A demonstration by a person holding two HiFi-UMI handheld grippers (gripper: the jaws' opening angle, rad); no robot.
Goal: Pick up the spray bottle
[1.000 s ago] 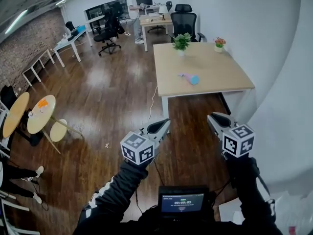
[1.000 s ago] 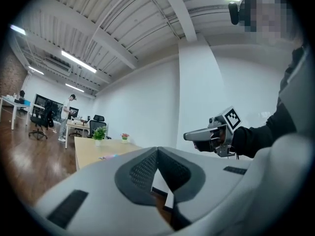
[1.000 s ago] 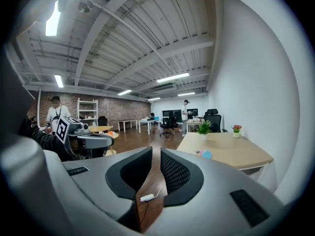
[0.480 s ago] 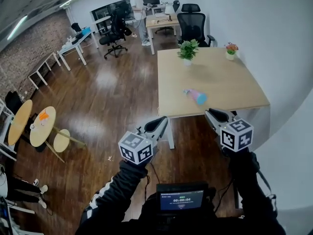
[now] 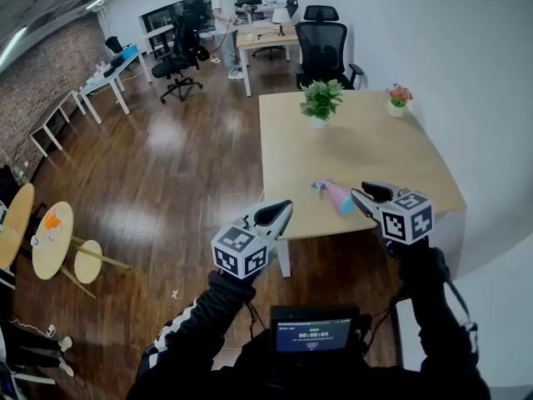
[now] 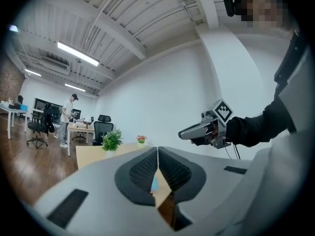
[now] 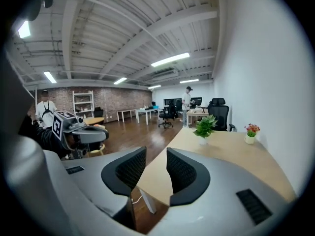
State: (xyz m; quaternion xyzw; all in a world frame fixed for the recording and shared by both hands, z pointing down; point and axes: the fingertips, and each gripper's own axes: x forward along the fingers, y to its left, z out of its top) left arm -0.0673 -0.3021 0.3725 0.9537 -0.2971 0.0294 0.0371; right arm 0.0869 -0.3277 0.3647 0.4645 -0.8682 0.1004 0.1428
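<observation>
- Bottle [image 5: 333, 196] lies flat by the table's [image 5: 366, 140] near edge, slanted to it, nozzle toward the table's left.
- Your left gripper [image 5: 283, 209] has just opened a hair, empty.
- Your right gripper [image 5: 360, 195] has just opened wider, empty.

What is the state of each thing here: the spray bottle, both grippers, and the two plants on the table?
spray bottle: lying on its side on the table, not held.
left gripper: jaws just opening, only a slit apart, empty.
right gripper: jaws just opening, clearly apart, empty.
green plant: upright.
flower pot: upright.
</observation>
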